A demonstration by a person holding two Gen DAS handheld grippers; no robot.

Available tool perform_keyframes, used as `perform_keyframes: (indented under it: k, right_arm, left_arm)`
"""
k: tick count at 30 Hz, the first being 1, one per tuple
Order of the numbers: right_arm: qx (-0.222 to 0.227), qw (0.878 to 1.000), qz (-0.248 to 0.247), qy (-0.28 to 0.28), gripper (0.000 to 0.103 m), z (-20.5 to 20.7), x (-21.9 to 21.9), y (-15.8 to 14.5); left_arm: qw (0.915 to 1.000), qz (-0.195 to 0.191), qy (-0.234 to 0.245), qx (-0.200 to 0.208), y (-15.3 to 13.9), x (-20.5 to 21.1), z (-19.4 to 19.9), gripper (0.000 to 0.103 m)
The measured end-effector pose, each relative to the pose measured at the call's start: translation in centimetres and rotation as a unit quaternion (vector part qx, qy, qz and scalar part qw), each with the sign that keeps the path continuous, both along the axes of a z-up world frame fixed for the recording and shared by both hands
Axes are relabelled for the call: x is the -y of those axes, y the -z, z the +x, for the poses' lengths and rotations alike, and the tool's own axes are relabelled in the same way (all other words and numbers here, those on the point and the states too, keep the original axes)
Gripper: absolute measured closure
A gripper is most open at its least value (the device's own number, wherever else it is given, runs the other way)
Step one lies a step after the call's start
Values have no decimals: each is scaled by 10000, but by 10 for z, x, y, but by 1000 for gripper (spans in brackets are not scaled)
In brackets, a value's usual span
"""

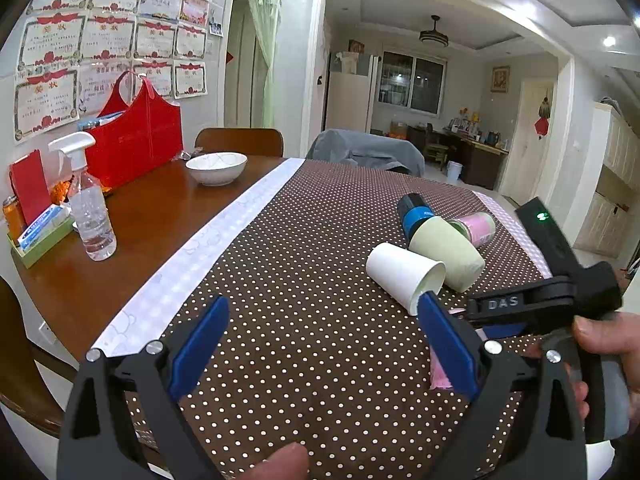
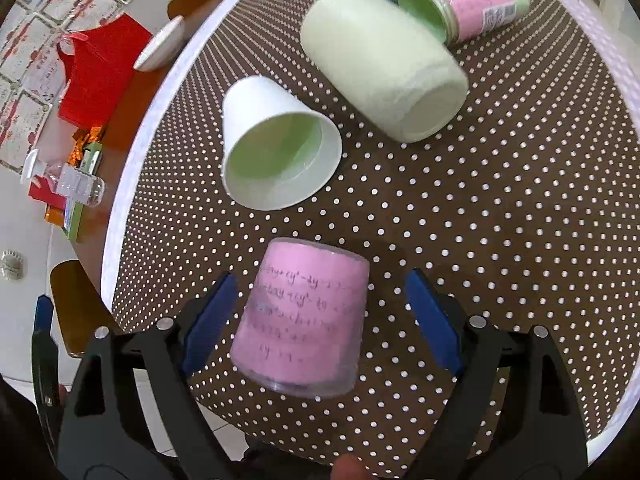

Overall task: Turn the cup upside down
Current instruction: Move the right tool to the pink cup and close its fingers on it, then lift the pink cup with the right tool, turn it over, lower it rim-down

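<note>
Right wrist view showed my right gripper (image 2: 320,328) spread, untouching, around the pink translucent plastic cup (image 2: 302,316), axis running forward; my left gripper (image 1: 324,344), also spread, stood farther off.

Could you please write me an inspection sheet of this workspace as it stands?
Surface: brown polka-dot tablecloth over a wooden table.
Job's things: pink cup mouth-down between the right fingers; white paper cup, pale green cup and pink-labelled jar on their sides.
Clutter: white bowl, spray bottle, red bag.
Grippers: left gripper open, empty; right gripper open around the pink cup, not touching.
Cables: nothing seen.
Surroundings: certificates on the wall, wooden chair.
</note>
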State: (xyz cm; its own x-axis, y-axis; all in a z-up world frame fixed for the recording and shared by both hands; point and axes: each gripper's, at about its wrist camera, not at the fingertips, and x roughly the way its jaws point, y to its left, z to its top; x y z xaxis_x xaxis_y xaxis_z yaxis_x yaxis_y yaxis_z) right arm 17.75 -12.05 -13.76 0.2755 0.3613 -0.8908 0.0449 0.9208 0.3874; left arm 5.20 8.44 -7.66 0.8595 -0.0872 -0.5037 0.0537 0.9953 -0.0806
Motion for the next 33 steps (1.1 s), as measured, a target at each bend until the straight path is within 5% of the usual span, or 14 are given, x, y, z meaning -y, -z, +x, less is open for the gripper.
perform_keyframes:
  k: [5, 20, 26, 33]
  right_arm:
    - [-205, 9997, 69, -67, 38, 10, -7, 9]
    - [916, 9929, 753, 6, 41, -24, 27, -19]
    - [2471, 9679, 277, 358, 41, -58, 31, -36]
    - [3690, 9215, -1049, 597, 41, -83, 8, -25]
  left_arm:
    - [10000, -30, 0, -30, 2, 1, 1, 10]
    - [9998, 66, 159, -93, 2, 19, -1, 10]
    - [9997, 82, 191, -104, 2, 25, -3, 10]
    - [9997, 91, 190, -122, 3, 28, -4, 10]
